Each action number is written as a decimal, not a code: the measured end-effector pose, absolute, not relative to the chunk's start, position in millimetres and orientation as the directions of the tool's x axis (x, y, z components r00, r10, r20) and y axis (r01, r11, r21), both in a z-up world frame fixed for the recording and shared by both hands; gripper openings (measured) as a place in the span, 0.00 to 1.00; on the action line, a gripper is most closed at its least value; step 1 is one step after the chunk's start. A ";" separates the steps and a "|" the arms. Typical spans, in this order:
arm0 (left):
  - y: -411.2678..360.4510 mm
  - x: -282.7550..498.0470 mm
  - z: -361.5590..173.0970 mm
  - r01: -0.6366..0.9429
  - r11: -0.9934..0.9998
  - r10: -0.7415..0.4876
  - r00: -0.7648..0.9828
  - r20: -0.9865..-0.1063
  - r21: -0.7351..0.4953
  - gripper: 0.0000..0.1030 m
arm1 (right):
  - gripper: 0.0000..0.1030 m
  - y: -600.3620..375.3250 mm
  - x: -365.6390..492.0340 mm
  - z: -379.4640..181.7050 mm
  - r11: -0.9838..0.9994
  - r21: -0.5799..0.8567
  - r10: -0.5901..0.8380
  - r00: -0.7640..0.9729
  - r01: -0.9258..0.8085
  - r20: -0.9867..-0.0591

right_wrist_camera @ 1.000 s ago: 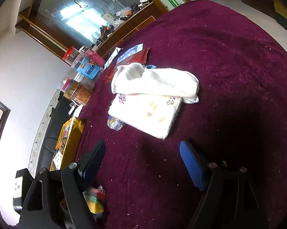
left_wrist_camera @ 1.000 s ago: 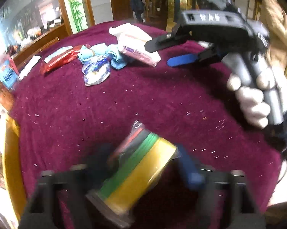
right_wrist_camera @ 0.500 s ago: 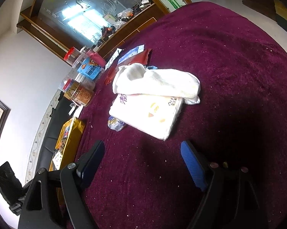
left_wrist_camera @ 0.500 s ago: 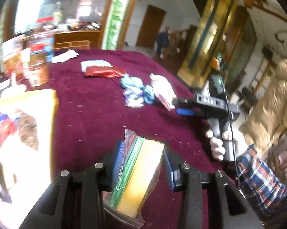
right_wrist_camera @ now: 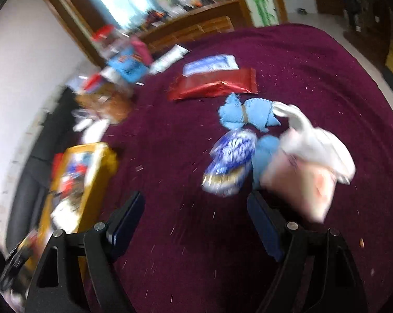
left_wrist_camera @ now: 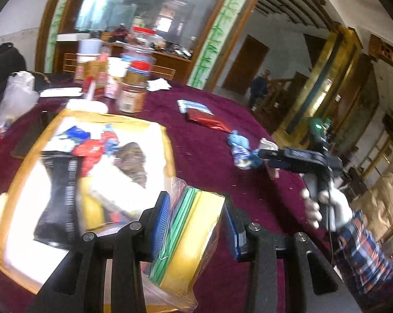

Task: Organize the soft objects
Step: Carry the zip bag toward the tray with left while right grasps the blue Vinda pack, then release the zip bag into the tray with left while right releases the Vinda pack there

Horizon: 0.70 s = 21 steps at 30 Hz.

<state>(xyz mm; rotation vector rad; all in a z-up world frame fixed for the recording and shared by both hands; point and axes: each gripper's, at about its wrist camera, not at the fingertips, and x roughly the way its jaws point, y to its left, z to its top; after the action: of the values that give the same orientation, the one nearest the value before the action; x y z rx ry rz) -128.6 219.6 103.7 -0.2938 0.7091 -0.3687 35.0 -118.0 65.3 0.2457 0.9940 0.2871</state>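
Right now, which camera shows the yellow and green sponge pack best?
The left wrist view. The sponge pack fills the foreground there, clamped between the left hand-held gripper's blue pads, near the yellow box. The blurred right wrist view doesn't show the pack, only that box at its left.

No legible text in either view. White vertical lettering on black packet inside yellow box, near left: blurred, unreadable. Labels on jars, far left of table: smeared by motion. Print on blue-white packet and on pink tissue pack, right view: pattern only, characters indistinct.
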 end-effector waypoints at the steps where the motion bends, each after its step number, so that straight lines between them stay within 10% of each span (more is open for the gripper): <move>1: 229.1 -132.0 103.2 0.211 0.901 -0.408 0.709 -0.576 -0.378 0.40 | 0.77 -112.4 46.7 61.1 0.952 0.290 0.298 0.511 -0.096 -0.807; 6: 270.0 -132.2 94.1 0.112 0.919 -0.338 0.720 -0.606 -0.379 0.40 | 0.43 -99.2 88.8 33.5 0.992 0.118 0.089 0.462 0.035 -0.883; 11: 285.5 -122.4 78.0 0.058 0.921 -0.312 0.701 -0.642 -0.385 0.40 | 0.39 -98.0 76.7 34.9 0.997 0.077 0.053 0.490 0.029 -0.870; 21: 273.7 -103.5 45.3 -0.014 0.933 -0.283 0.594 -0.753 -0.361 0.59 | 0.39 -22.3 -6.6 107.4 0.907 0.319 0.417 0.476 -0.276 -0.774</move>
<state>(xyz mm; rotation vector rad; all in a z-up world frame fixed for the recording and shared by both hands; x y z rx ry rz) -103.5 273.7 45.3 -0.3484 0.9265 -0.1596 -6.6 -22.3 107.4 0.1581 0.9880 0.4258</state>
